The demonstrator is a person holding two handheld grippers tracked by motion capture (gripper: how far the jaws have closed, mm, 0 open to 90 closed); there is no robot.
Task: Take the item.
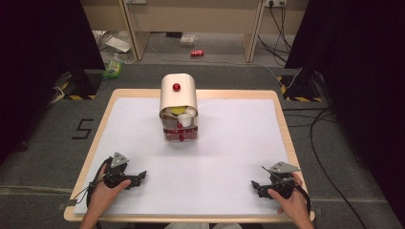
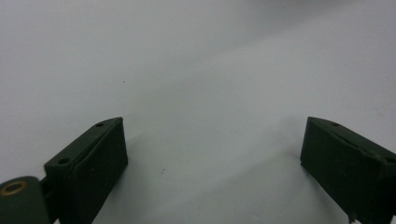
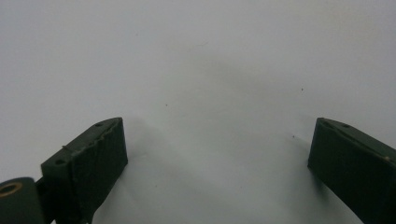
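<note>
Resting on the white sheet-covered tabletop [image 1: 229, 157] with its pale wooden rim, two hand-held black two-jaw grippers lie at the near corners, each gripped by one of the person's hands. In the high view, the left gripper [image 1: 141, 175] sits at the near-left part of the sheet, its jaws pointing toward the right, with the left hand [image 1: 106, 190] wrapped around its body and a grey three-cornered plate on top. The right gripper [image 1: 255, 184] sits at the near-right part, its jaws pointing toward the left, held by the right hand [image 1: 290, 199].

In the left gripper view, the left gripper [image 2: 212, 140] shows its two dark jaws standing wide apart — bare white sheet lies between them, and the pads press on nothing. In the right gripper view, the right gripper [image 3: 217, 142] shows the same: jaws spread wide, with white surface between them.

At the far middle of the table stands a cream-white rounded-top box with a red knob [image 1: 178, 105], well apart from both grippers. Its front is open toward the person, and small items sit inside — a white cup-like piece and something yellow, above a clear lower section with red parts; finer detail cannot be made out.
</note>
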